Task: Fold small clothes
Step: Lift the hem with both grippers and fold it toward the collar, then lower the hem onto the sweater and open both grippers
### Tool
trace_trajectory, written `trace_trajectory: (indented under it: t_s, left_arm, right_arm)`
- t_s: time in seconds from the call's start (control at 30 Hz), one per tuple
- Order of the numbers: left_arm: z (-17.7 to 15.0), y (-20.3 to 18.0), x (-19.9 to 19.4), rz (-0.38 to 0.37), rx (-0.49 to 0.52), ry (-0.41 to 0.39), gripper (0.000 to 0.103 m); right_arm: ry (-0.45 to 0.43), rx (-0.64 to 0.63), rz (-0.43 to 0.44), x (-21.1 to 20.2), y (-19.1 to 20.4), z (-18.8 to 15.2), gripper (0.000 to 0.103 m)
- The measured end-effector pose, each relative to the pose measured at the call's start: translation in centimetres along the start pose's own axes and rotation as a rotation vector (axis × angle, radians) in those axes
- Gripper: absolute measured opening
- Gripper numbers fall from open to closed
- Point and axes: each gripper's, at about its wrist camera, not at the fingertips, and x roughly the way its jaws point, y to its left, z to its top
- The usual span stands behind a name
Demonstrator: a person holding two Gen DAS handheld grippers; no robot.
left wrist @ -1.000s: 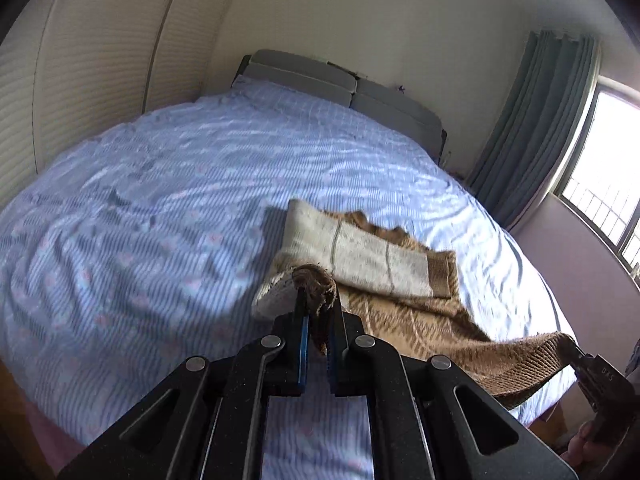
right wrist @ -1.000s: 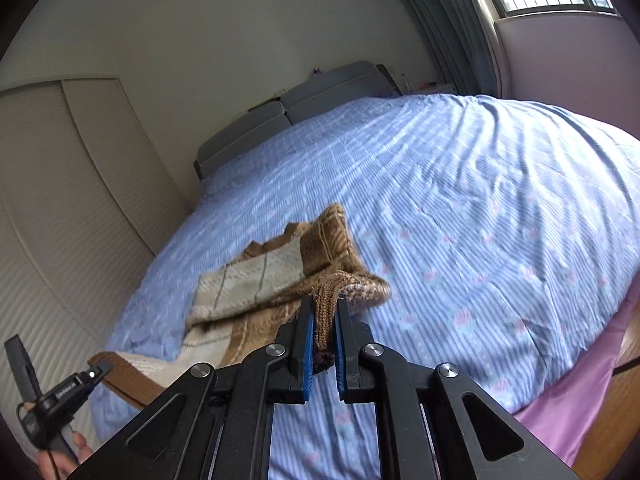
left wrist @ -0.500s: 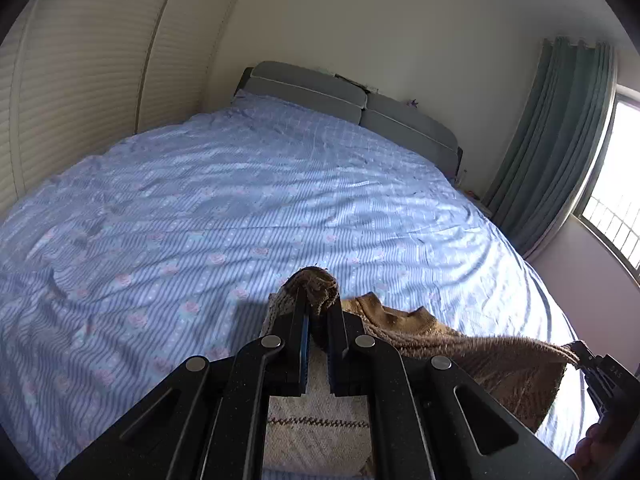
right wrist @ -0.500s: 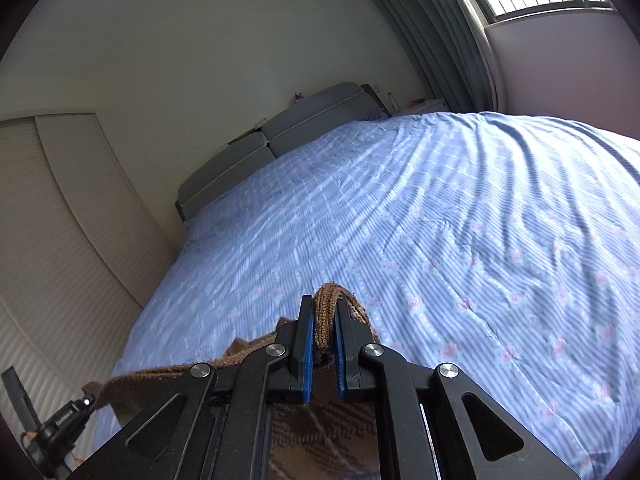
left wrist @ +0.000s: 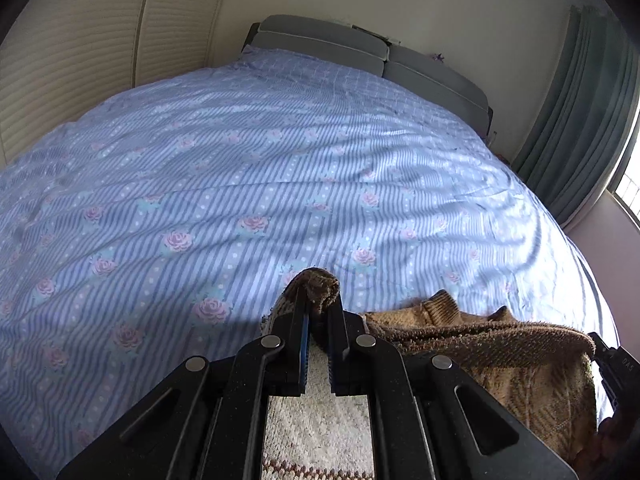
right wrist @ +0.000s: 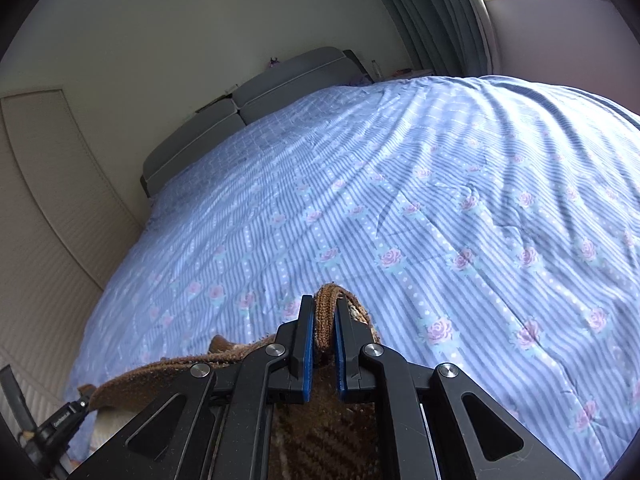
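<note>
We see the bed [left wrist: 240, 184], blue striped rose-print cover; brown knit garment [left wrist: 500, 344] at 4 o'clock.

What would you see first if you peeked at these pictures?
A fuzzy brown knitted garment stretches between two black claws, the left claw and right claw each pinching a corner at the bottom of its view. Behind spreads a big bed with a blue striped, rose-dotted cover.

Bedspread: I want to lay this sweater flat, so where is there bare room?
The bedspread lies bare from the grippers to the headboard, wardrobe to curtain. Crowded only at the near edge, where both grippers pinch the brown sweater.
</note>
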Motion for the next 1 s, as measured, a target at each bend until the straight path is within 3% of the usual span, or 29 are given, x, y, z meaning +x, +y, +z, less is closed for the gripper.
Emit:
trace_trajectory:
  t_s: [0.17, 0.23, 0.27, 0.3, 0.37, 0.63, 0.83, 1.0]
  left_arm:
    - [-0.3, -0.2, 0.1, 0.004, 0.015, 0.001, 0.016]
    - [-0.2, -0.5, -0.6, 0.022, 0.027, -0.01, 0.038]
    - [-0.1, -0.6, -1.2, 0.032, 0.03, -0.025, 0.054]
    - [0.0, -0.6, -1.7, 0.034, 0.03, -0.04, 0.059]
    - [0.3, -0.7, -2.8, 0.021, 0.03, -0.061, 0.06]
    - [-0.2, -3.0, -4.6, -0.028, 0.06, -0.043, 0.06]
    - [-1.8, -5.9, -2.0, -0.067, 0.146, 0.048, 0.06]
    - [-2.3, -4.1, 0.4, -0.038, 0.117, 0.091, 0.06]
  right_arm:
    - [0.009, -0.042, -0.064, 0.7, 0.5, -0.7, 0.009]
    - [0.005, -0.058, -0.07, 0.4, 1.0, -0.5, 0.014]
    - [-0.002, -0.065, -0.076, 0.1, 1.2, -0.3, 0.02]
    - [-0.014, -0.078, -0.087, -0.4, 1.5, -0.2, 0.03]
    - [-0.039, -0.102, -0.1, -1.2, 1.8, 0.3, 0.041]
    - [-0.075, -0.119, -0.064, -4.4, 3.0, 0.5, 0.048]
    - [0.079, -0.224, -0.032, -1.2, 6.1, -1.4, 0.05]
    - [0.172, -0.293, -0.079, 1.6, 6.5, -3.0, 0.05]
